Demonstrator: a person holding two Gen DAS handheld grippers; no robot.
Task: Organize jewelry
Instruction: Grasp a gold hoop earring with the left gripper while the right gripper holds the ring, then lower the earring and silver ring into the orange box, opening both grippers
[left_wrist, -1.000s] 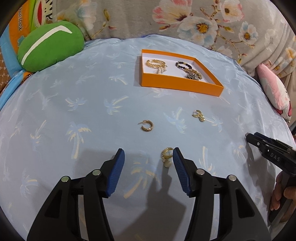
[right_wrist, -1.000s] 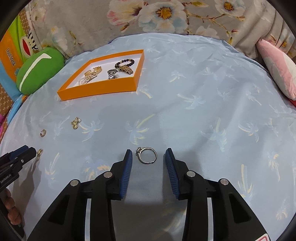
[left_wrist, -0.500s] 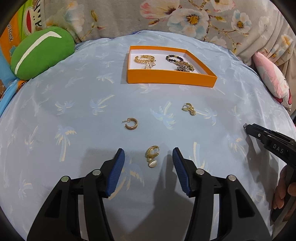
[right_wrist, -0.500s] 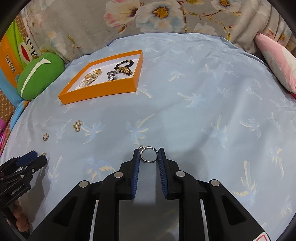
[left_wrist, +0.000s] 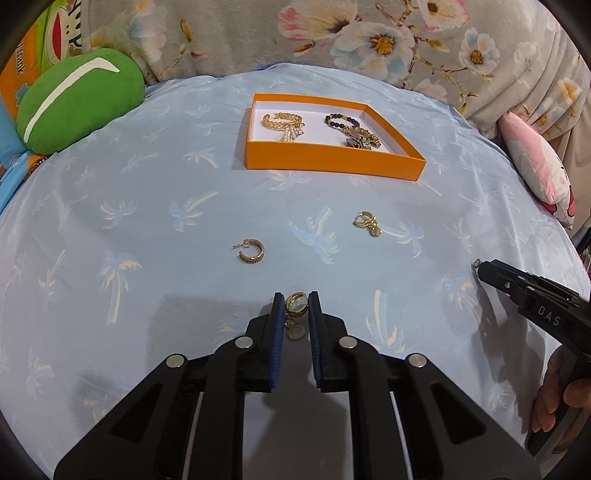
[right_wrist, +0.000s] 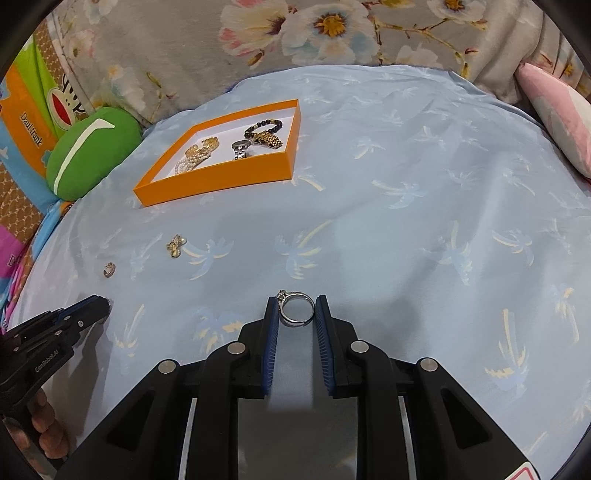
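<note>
A gold drop earring (left_wrist: 296, 304) sits between the blue pads of my left gripper (left_wrist: 295, 295), whose jaws are closing tight on it just above the blue palm-print sheet. My right gripper (right_wrist: 296, 300) is shut on a silver ring (right_wrist: 282, 296), with a pad touching each side of the band. A gold hoop earring (left_wrist: 252, 251) and another gold earring (left_wrist: 367, 223) lie loose on the sheet ahead. Farther back stands the orange box (left_wrist: 332, 162), holding bracelets, pearls and a watch. In the left wrist view the right gripper (left_wrist: 480, 266) shows at the right edge.
A green cushion (left_wrist: 77, 99) lies at the back left and a pink pillow (left_wrist: 535, 166) at the right edge of the sheet. Floral fabric rises behind the box. A hand (right_wrist: 44, 432) holds the left gripper at the lower left of the right wrist view.
My left gripper shifted over the drop earring and its jaws came together on it. My right gripper's jaws closed from wide apart onto the silver ring, then held still.
</note>
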